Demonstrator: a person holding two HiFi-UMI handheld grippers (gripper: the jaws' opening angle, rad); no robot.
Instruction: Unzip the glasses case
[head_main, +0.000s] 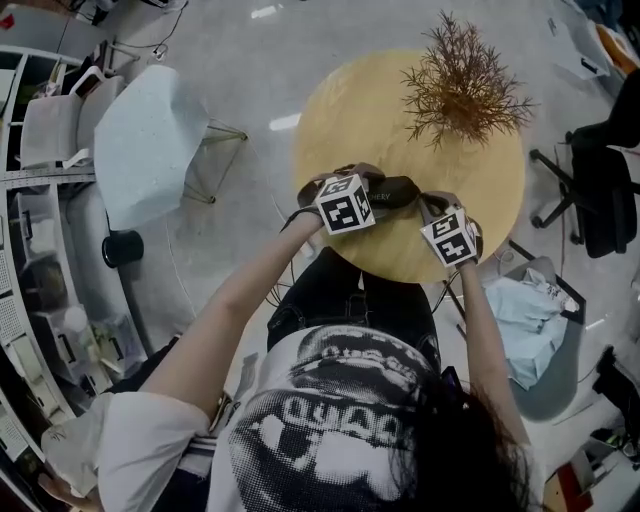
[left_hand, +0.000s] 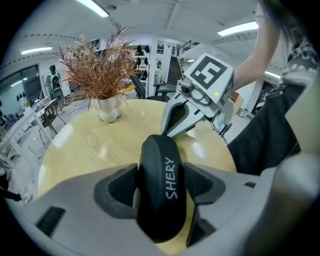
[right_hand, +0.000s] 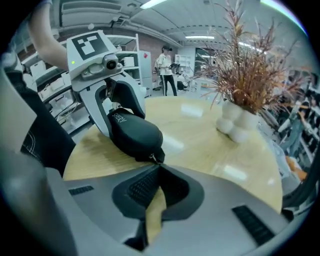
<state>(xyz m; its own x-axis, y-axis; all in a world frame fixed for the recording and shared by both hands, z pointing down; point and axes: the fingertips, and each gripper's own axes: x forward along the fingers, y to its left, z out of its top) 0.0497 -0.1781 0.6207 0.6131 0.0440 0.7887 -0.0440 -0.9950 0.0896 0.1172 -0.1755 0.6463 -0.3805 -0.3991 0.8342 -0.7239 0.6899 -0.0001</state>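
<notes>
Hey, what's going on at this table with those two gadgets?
A person at a round wooden table has a handheld gripper in each hand. The left gripper is clamped across a black glasses case marked SHERY. The right gripper has its jaws closed at the case's end, apparently pinching the zipper pull. The case looks zipped shut, so the unzipping has not visibly begun.

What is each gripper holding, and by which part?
The left gripper clamps the case across its width, jaws on opposite sides. The right gripper has its jaws shut at the zip pull on the case's near end, apparently pinching it.
</notes>
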